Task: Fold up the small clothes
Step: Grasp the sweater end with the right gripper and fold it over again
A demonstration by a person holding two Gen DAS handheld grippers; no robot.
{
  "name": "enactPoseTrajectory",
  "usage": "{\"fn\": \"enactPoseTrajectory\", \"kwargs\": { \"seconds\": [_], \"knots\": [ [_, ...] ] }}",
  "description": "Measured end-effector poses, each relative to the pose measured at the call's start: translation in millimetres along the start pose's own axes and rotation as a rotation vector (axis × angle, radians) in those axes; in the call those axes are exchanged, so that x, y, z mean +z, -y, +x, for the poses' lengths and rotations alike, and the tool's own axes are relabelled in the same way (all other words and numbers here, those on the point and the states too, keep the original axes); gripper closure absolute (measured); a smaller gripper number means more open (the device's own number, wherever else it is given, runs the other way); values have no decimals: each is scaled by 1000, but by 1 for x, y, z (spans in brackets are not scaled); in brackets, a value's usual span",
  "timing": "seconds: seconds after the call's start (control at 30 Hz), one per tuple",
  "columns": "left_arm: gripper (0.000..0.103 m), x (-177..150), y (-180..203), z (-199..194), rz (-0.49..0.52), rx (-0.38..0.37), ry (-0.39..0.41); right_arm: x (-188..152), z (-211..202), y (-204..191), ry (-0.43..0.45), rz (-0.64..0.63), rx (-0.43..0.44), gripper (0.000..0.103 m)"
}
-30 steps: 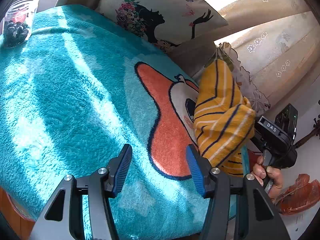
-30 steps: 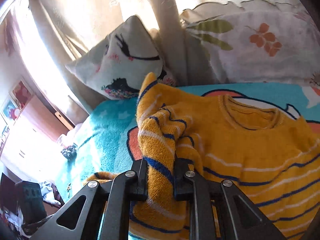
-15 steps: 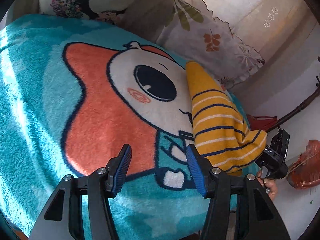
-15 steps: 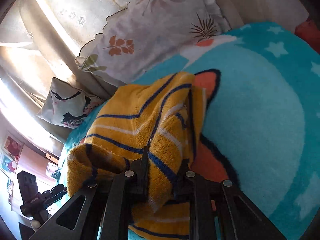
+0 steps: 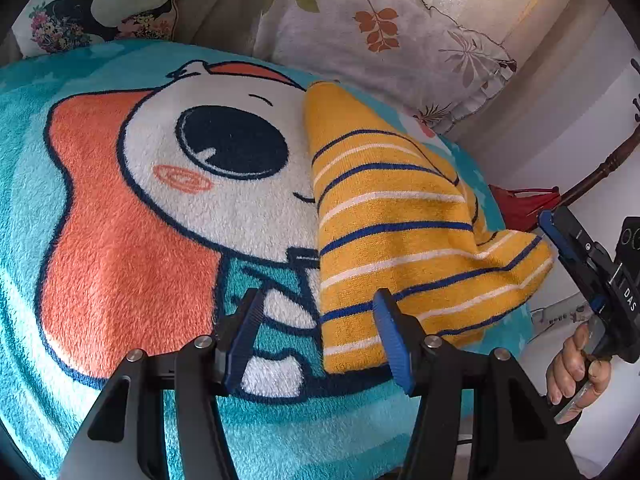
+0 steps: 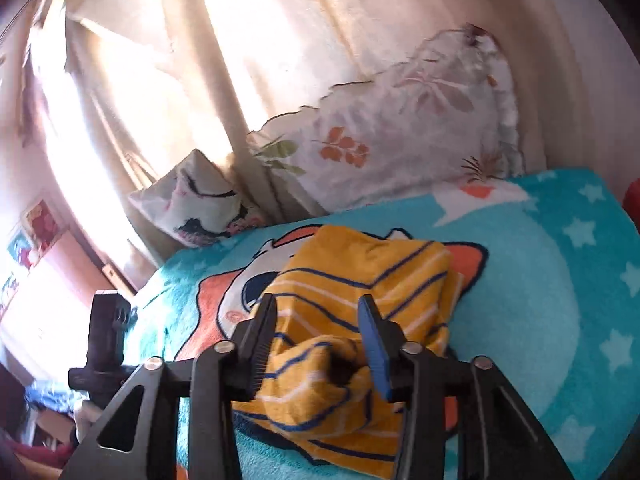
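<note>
A small yellow sweater with blue and white stripes lies folded over on the teal cartoon blanket. It also shows in the right wrist view. My left gripper is open and empty, its right finger at the sweater's near corner. My right gripper is open, its jaws standing either side of a bunched fold of the sweater without gripping it. In the left wrist view the right gripper sits at the sweater's far right edge, held by a hand.
A floral pillow and a pillow with a silhouette print lean at the back of the blanket. Curtains hang behind them. A red object lies off the blanket's right edge.
My right gripper has opened and let go of the sweater, which now rests folded on the blanket. My left gripper has swung toward the sweater's near corner.
</note>
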State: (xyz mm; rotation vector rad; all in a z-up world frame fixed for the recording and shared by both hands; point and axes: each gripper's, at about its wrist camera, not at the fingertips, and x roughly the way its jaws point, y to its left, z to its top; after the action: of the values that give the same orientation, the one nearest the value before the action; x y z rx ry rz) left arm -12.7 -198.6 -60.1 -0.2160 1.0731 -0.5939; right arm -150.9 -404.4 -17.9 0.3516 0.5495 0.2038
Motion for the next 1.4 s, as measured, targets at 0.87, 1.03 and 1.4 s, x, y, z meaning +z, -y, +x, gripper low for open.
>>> {"fn": "enactPoseTrajectory", "kwargs": {
  "seconds": [0.87,1.03,1.4],
  "knots": [
    [71,3,23,20,205,-17,-65,-51,13,77,-206,211,-4,31],
    [28,39,5,26,92,-110,28,-33,18,104,-142,273,-80,20],
    [41,61,22,104,-25,-301,-146,-26,106,115,-245,344,119,57]
  ]
}}
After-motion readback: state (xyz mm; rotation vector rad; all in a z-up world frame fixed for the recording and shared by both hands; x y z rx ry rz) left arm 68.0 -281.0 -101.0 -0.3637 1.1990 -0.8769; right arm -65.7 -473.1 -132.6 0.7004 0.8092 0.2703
